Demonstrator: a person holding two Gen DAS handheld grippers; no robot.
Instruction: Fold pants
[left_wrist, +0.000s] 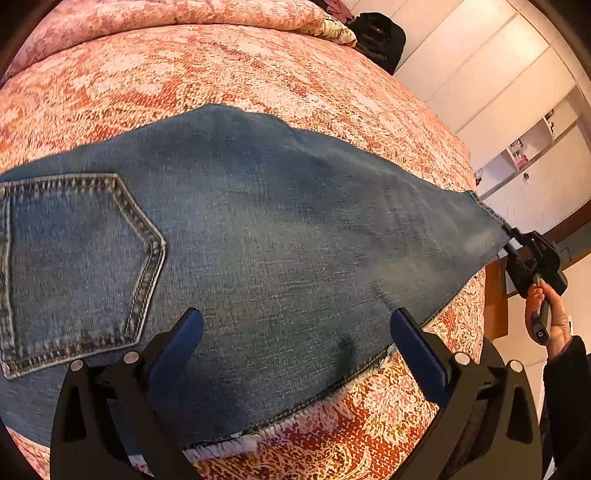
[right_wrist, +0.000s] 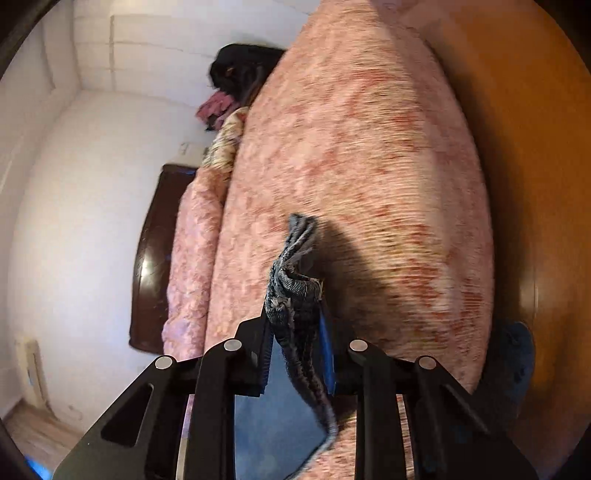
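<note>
Clenched on the hem, my right claw stretches the faded blue denim pants lengthwise across the pink patterned bed, while my left claw hovers released above their seat end.

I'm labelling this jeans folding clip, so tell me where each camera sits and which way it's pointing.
Left wrist: on the open left tongs, above the jeans on the bed; the right hand shows.
Right wrist: on the right tongs, shut on the jeans' hem, facing along the bed.
Shared: jeans, bed, right tongs.
</note>
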